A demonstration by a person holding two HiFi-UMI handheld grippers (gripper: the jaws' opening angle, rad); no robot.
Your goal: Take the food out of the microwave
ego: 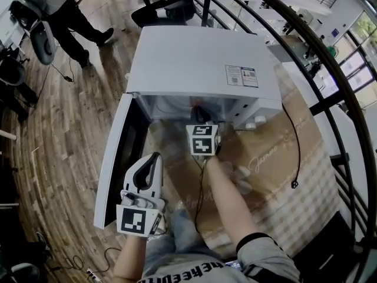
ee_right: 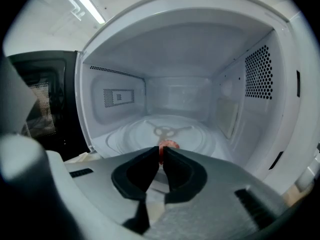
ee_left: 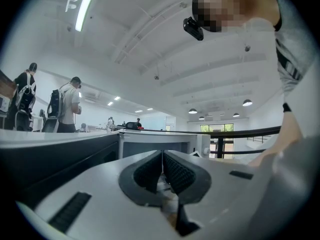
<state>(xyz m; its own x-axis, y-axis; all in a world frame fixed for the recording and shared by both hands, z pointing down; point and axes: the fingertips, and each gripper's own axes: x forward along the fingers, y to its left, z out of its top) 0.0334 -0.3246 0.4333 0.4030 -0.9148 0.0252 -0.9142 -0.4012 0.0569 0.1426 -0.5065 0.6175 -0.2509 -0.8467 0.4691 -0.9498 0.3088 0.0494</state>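
Note:
A white microwave [ego: 200, 69] stands with its door [ego: 115, 164] swung open to the left. My right gripper [ego: 202, 122] reaches into the microwave's mouth. In the right gripper view its jaws [ee_right: 162, 151] are shut on a small reddish piece of food [ee_right: 168, 145], held just above the front of the glass turntable [ee_right: 200, 134]. The rest of the cavity looks bare. My left gripper [ego: 154, 157] hangs beside the open door, shut with nothing in it. In the left gripper view it [ee_left: 162, 154] points toward the microwave [ee_left: 155, 144] and the room beyond.
The microwave sits on a table under brown paper [ego: 277, 158], with a black power cord [ego: 294, 158] trailing to the right. A dark railing [ego: 330, 69] curves past on the right. A person [ego: 65, 10] and an office chair [ego: 171, 7] stand on the wooden floor behind.

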